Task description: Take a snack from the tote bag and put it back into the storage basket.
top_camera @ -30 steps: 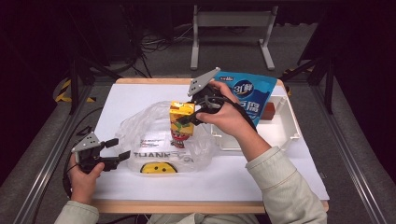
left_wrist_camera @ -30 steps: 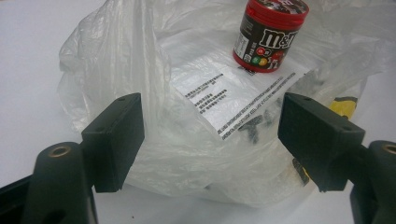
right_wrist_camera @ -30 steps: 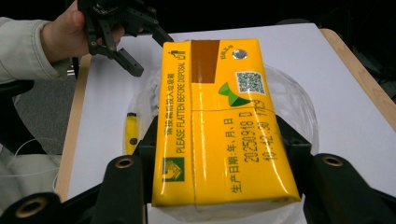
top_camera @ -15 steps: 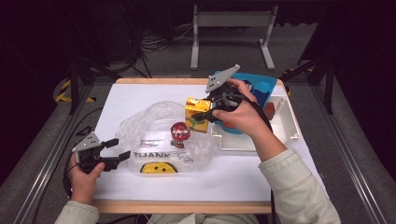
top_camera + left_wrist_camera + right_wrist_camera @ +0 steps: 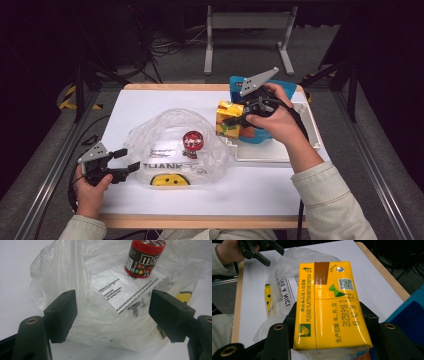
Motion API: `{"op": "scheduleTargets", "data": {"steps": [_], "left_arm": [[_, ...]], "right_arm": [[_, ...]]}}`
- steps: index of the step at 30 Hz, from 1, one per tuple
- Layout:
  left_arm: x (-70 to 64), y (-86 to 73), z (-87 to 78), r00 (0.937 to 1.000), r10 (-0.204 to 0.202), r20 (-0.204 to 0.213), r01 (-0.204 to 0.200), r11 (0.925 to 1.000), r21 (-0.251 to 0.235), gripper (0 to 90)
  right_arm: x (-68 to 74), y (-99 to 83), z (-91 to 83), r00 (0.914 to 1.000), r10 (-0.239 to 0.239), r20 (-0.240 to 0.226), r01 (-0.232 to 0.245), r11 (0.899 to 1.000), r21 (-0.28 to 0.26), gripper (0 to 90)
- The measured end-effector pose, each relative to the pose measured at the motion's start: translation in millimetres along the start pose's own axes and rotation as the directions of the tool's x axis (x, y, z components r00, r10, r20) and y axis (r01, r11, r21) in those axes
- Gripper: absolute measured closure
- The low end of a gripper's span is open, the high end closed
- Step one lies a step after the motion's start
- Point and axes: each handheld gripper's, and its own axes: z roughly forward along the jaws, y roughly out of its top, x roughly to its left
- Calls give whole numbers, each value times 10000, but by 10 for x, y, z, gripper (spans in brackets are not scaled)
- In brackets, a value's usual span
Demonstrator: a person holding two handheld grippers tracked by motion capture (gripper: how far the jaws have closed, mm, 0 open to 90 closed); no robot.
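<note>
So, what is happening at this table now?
A person works with two tongs. The right tongs grip a yellow carton and hold it above the table, between the white tray and the clear bag. The left tongs are open at the bag's edge. A red jar stands inside the bag.

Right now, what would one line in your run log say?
right gripper: shut on yellow carton, beside tray | left gripper: open at plastic bag | candy jar: in bag

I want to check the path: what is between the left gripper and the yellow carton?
In the high view, the clear plastic bag with the red candy jar lies between the left gripper and the yellow carton.
</note>
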Motion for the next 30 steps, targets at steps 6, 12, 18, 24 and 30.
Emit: {"op": "scheduleTargets", "data": {"steps": [6, 12, 18, 24, 30], "left_arm": [[0, 0, -2, 10000, -18, -1, 18, 10000, 3, 234], [-2, 0, 1, 10000, -21, -1, 21, 10000, 33, 234], [-1, 0, 5, 10000, -11, -3, 11, 10000, 20, 234], [-1, -1, 8, 10000, -12, -4, 12, 10000, 27, 233], [1, -2, 8, 10000, -18, 12, 18, 10000, 20, 234]], "right_arm": [[-45, -85, -113, 9998, 13, 223, -15, 10000, 91, 501], [-70, -169, -194, 9993, 63, 380, -68, 9999, 117, 501], [-96, -238, -241, 9987, 118, 494, -125, 9998, 136, 501], [-120, -305, -245, 9981, 163, 597, -179, 9995, 256, 500], [-154, -386, -223, 9970, 240, 733, -268, 9989, 382, 501]]}}
